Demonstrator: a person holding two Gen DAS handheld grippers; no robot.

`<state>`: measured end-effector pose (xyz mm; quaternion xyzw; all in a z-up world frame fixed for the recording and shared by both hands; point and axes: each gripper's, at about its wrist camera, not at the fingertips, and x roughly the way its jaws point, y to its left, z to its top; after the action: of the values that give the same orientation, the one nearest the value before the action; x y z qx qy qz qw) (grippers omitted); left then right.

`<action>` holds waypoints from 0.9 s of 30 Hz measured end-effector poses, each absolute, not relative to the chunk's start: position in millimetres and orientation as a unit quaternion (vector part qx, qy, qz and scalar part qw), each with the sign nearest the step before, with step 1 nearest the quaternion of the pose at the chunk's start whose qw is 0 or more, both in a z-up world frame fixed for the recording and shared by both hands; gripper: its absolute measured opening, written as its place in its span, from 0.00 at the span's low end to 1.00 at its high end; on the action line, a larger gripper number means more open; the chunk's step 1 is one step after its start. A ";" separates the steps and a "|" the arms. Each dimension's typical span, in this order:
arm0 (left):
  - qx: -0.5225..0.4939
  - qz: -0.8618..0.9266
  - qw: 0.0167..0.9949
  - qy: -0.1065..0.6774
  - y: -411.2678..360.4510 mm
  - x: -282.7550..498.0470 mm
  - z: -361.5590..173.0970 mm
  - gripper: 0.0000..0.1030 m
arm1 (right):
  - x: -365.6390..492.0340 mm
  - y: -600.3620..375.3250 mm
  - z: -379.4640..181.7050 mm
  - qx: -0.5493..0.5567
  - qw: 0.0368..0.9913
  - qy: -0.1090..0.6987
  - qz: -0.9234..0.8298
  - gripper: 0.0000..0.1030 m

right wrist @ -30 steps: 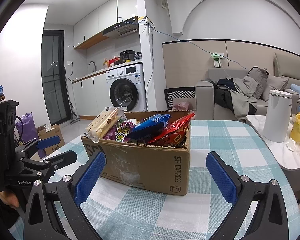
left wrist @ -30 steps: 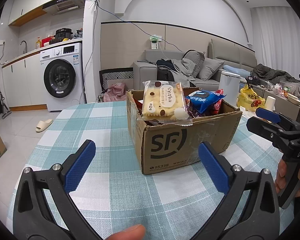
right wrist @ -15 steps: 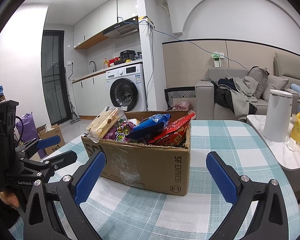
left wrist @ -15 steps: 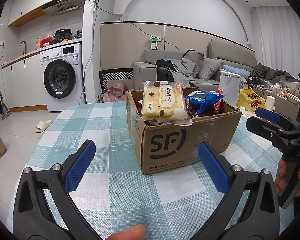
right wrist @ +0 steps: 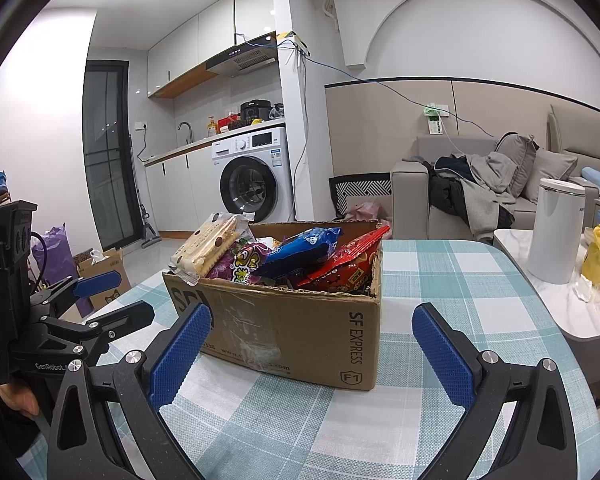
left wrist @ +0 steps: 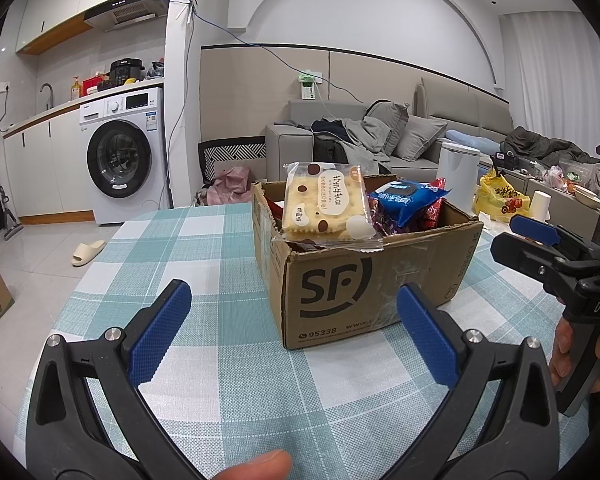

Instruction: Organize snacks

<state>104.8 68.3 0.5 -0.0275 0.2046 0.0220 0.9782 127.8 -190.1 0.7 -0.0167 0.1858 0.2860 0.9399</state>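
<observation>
1. Cardboard box (left wrist: 364, 280) marked "SF" sits on the desk (left wrist: 204, 240), which wears a teal-and-white check cloth; the box is open at the top and heaped with snacks
2. Cracker pack (left wrist: 326, 202), pale with brown dots, leans at the box's near-left corner in the left wrist view, its clear wrapper edge hanging over the rim
3. Blue snack bag (left wrist: 406, 198) lies just behind and right of the crackers; a red packet (right wrist: 348, 266) and a purple packet (right wrist: 240, 260) show beside it in the right wrist view, all inside the box
4. Left tongs (left wrist: 296, 332) spread wide, nothing between the blue pads; they hang low over the cloth, near the box's front face but apart from it. A fingertip (left wrist: 260, 464) shows at the bottom edge
5. Right tongs (right wrist: 310, 350) also spread wide and empty, pointed at the box's long side; left pad overlaps the box's lower corner in view, contact not clear
6. Each tool appears in the other's camera, flanking the box; a hand (left wrist: 572, 356) grips the right handle
7. Off the desk: washing machine (left wrist: 120, 160) at rear left, grey sofa (left wrist: 380, 140) with clothes, white bin (right wrist: 556, 232), yellow bag (left wrist: 498, 196), slipper (left wrist: 88, 252) on the floor
</observation>
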 end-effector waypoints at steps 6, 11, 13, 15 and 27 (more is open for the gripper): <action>-0.027 0.022 0.978 0.204 68.2 104.8 0.3 1.00 | 127.9 -189.9 1.0 -0.017 0.940 0.186 0.286 1.00; -0.027 0.022 0.978 0.204 67.8 105.3 -0.1 1.00 | 128.0 -189.9 1.0 -0.017 0.940 0.186 0.286 1.00; -0.027 0.022 0.978 0.204 67.8 105.0 -0.1 1.00 | 128.2 -189.8 0.7 -0.017 0.940 0.186 0.286 1.00; -0.027 0.022 0.978 0.204 68.0 105.0 -0.1 1.00 | 128.1 -189.8 1.0 -0.017 0.940 0.186 0.286 1.00; -0.026 0.019 0.979 0.201 66.0 104.8 0.0 1.00 | 128.5 -189.7 1.1 -0.017 0.940 0.187 0.286 1.00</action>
<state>104.8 66.0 0.0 -0.0261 0.2011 0.0190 0.9790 128.5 -189.7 1.1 -0.0168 0.1868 0.2857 0.9398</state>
